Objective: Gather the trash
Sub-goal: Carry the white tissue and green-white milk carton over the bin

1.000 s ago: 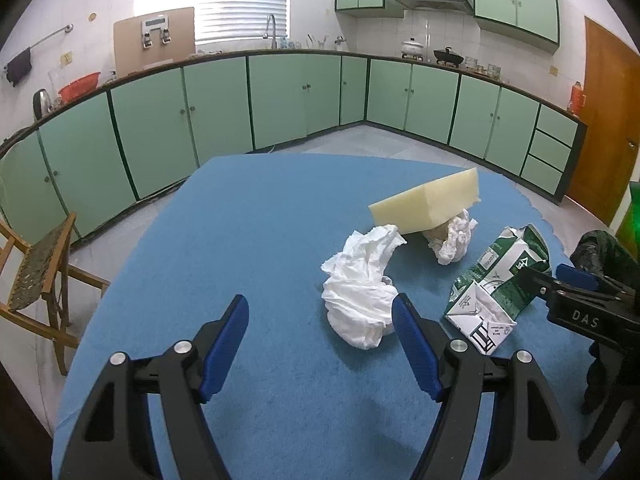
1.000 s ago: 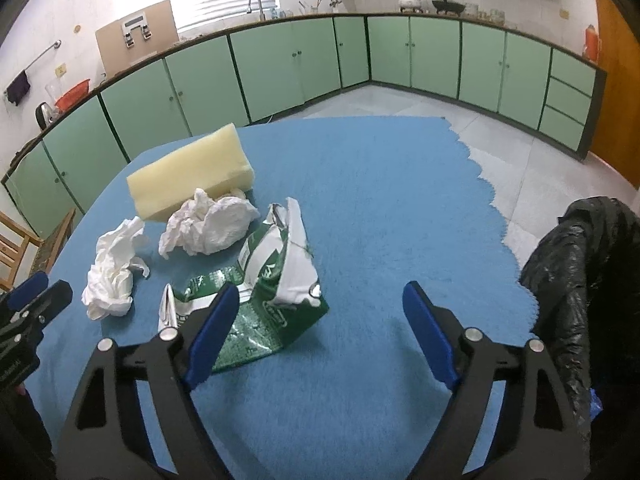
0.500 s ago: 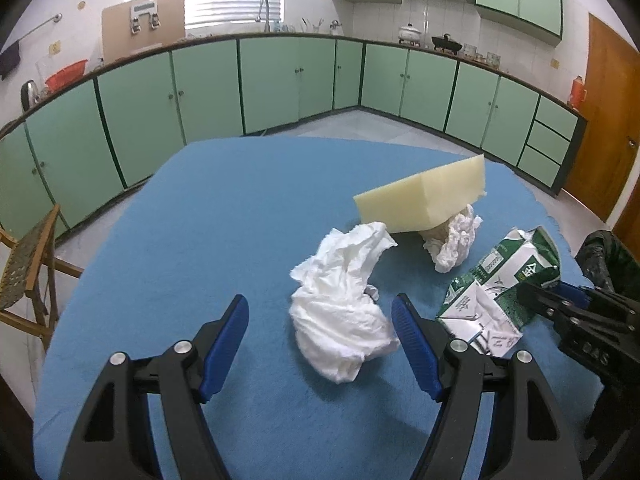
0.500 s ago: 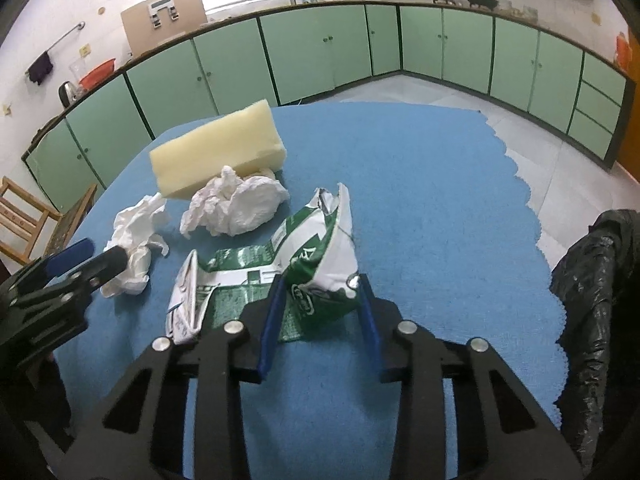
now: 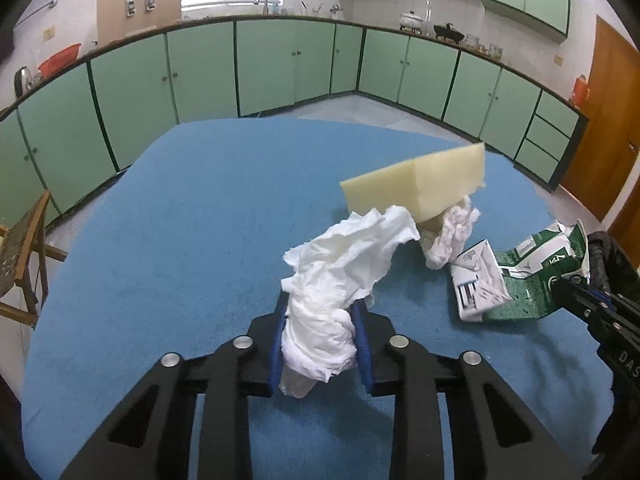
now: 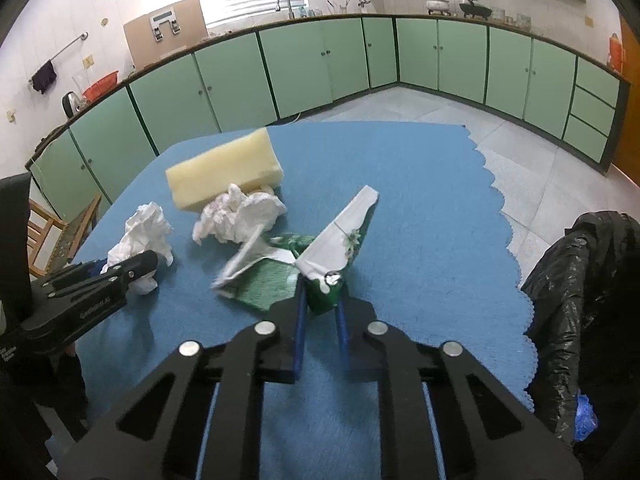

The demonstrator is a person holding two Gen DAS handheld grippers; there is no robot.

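Observation:
A crumpled white tissue point(image 5: 340, 264) sits between the blue pads of my left gripper point(image 5: 320, 312), whose jaws are closing and pressing on it. In the right wrist view my right gripper point(image 6: 320, 292) is closing on the corner of a flattened green and white carton point(image 6: 340, 236), which tilts up off the cloth. The same carton point(image 5: 520, 276) shows at the right of the left wrist view, with the right gripper point(image 5: 576, 292) at its edge. A second tissue wad point(image 6: 240, 216) lies against a pale yellow foam block point(image 6: 224, 172).
A blue cloth point(image 6: 420, 200) covers the table. A black trash bag point(image 6: 580, 288) hangs at its right edge. A wooden chair point(image 5: 24, 248) stands off the left side. Green cabinets line the far walls.
Both grippers went from wide open to closed. The left moved forward over the tissue and pinched it. The right clamped the carton's corner and lifted it a little.

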